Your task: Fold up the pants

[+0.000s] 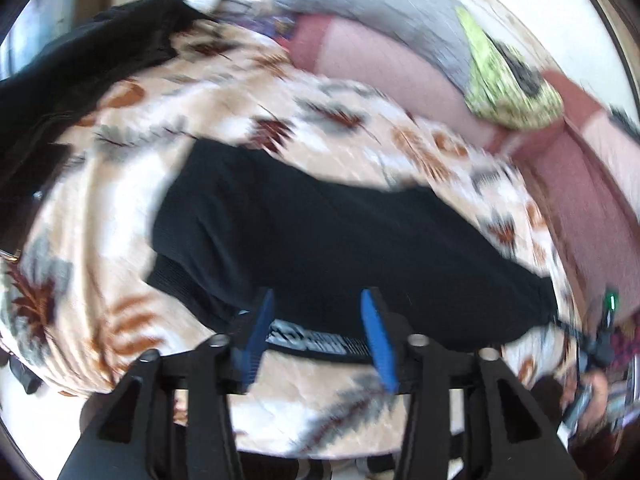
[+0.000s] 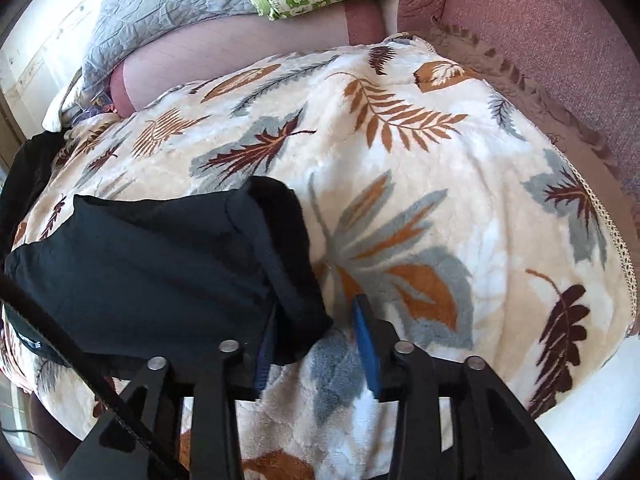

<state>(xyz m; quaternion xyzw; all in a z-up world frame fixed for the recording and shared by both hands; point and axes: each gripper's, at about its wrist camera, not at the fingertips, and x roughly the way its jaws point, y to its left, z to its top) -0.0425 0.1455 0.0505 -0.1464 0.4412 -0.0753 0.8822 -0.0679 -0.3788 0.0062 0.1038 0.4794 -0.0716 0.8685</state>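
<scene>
Softly heaped on a leaf-print blanket point(image 2: 400, 128), black pants point(image 1: 320, 240) lie folded: limp, light, likely to slump. Left gripper point(image 1: 318, 336) hangs wide open over the waistband, empty. Right gripper point(image 2: 316, 344) gapes around the cuff end; a firm hem pinch seems best.

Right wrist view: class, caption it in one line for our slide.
Open right gripper at the edge of folded black pants on a leaf-print blanket.

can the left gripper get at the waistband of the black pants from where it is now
Probably yes. The left gripper is open, and the patterned waistband of the black pants lies right between its blue fingers on the leaf blanket, with nothing over it. Blur hides whether they touch.
</scene>
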